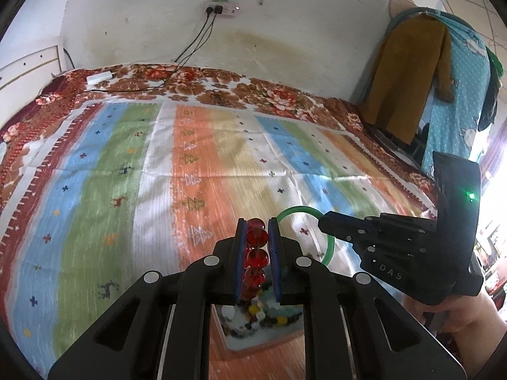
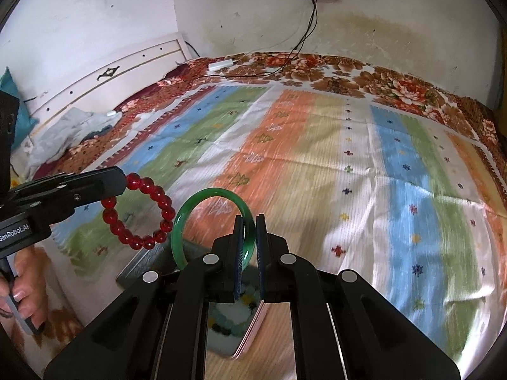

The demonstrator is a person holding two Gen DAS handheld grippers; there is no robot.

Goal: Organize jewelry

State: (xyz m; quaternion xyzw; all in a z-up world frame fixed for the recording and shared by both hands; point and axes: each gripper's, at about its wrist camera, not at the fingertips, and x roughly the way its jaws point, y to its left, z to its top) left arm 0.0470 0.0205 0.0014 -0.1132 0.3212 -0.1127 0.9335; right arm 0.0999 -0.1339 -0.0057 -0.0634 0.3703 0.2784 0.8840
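My left gripper point(image 1: 257, 237) is shut on a red bead bracelet point(image 1: 256, 253) and holds it above the bed. From the right wrist view the left gripper point(image 2: 122, 179) comes in at the left with the red bracelet point(image 2: 161, 212) hanging from it. My right gripper point(image 2: 250, 237) is shut on a green bangle point(image 2: 190, 209). In the left wrist view the right gripper point(image 1: 323, 224) holds the green bangle point(image 1: 329, 250) at the right. Below both lies an open jewelry box point(image 1: 263, 319) with mixed beads, also in the right wrist view point(image 2: 234, 319).
A striped colourful cloth point(image 1: 190, 174) covers a floral bedspread point(image 1: 221, 82). A white headboard point(image 2: 126, 76) and crumpled clothes point(image 2: 69, 129) are at the left. Cables point(image 1: 196, 41) run from a wall socket to the bed. Hanging clothes point(image 1: 408, 72) are at the right.
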